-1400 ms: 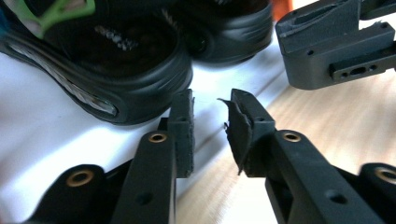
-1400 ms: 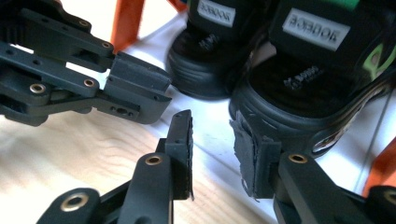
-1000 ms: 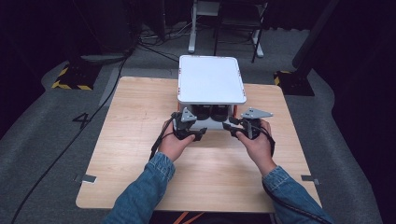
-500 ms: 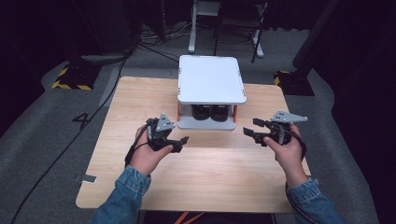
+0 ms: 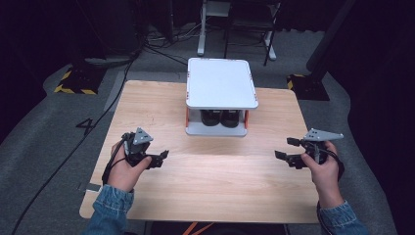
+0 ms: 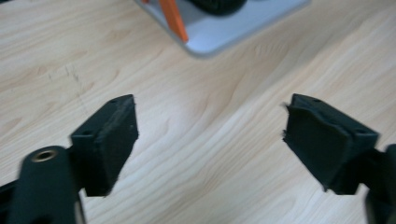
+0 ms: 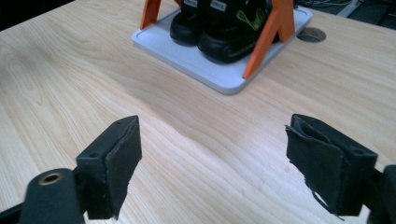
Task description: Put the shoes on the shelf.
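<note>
Blue denim sleeves (image 5: 110,208); black padded claws (image 5: 163,157)

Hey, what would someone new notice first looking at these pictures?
Probably the white rack with orange posts at the far middle of the wooden table, with a pair of black shoes tucked side by side on its lower shelf. Next, the left gripper and right gripper, held wide apart near the table's side edges, jaws open and empty.

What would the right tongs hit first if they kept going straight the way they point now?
Probably the white shelf rack with the black shoes; the right tongs stand open over bare table, though depth is hard to judge.
</note>
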Available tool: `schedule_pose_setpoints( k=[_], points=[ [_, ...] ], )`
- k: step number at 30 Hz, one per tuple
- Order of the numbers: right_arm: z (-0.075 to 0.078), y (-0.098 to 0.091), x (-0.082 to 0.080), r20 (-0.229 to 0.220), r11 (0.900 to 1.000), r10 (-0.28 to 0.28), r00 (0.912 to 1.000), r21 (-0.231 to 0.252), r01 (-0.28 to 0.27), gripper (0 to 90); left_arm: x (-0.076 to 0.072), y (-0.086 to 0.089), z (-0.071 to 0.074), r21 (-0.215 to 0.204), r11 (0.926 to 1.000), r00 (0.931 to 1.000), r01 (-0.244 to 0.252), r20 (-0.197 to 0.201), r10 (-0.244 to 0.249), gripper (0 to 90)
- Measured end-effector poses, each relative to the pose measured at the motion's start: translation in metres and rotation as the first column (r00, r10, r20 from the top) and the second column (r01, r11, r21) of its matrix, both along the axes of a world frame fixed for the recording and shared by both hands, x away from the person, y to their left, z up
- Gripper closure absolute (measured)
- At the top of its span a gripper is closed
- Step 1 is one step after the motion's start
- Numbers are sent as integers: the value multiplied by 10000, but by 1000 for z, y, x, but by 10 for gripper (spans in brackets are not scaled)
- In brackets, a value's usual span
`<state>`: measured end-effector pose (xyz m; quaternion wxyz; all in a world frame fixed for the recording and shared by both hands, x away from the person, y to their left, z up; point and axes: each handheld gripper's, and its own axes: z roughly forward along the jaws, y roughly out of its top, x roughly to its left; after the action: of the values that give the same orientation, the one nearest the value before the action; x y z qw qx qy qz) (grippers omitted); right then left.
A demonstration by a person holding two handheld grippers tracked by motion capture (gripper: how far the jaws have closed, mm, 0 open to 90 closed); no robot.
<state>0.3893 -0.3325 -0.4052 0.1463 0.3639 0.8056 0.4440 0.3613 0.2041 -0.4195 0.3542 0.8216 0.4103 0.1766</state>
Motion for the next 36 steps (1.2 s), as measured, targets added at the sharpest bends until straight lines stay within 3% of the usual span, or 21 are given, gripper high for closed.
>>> schedule_pose_setpoints(
  k=[2, 4, 7, 10, 11, 12, 16, 20, 24, 36],
  points=[
    [-10, -9, -2, -78, 9993, -355, 9993, 121, 356, 170, -2, 7, -6, 198, 9993, 9991, -304, -284, 310, 164],
    [-15, -13, -3, 203, 9994, -323, 9993, 130, 320, 160, -4, 17, -14, 347, 9962, 9959, -798, -402, 812, 164],
    [-22, -17, -2, 198, 9982, -327, 9993, -503, 336, 163, -4, 25, -23, 428, 9910, 9896, -1268, -626, 1293, 164],
    [-29, -21, -1, 101, 9978, -417, 9991, -516, 422, 157, -1, 27, -29, 525, 9901, 9880, -1302, -770, 1340, 163],
    [-39, -23, 2, -22, 9964, -676, 9977, -515, 674, 156, 1, 28, -37, 611, 9896, 9869, -1302, -884, 1352, 163],
    [-39, -23, 2, -22, 9964, -676, 9977, -515, 674, 156, 1, 28, -37, 611, 9896, 9869, -1302, -884, 1352, 163],
    [-63, -25, 10, -383, 9921, -1139, 9928, -570, 1116, 157, 6, 30, -55, 865, 9900, 9855, -1110, -1191, 1209, 164],
    [-70, -22, 13, -250, 9894, -1274, 9915, -728, 1253, 156, 8, 31, -63, 726, 9913, 9864, -1095, -1154, 1174, 165],
    [-80, -17, 17, 22, 9890, -762, 9971, -1267, 759, 156, 7, 31, -71, 610, 9914, 9895, -1160, -795, 1207, 164],
    [-95, -9, 23, -258, 9855, -653, 9975, -1587, 604, 156, 12, 34, -82, 418, 9844, 9833, -1708, -570, 1730, 159]
  ],
)
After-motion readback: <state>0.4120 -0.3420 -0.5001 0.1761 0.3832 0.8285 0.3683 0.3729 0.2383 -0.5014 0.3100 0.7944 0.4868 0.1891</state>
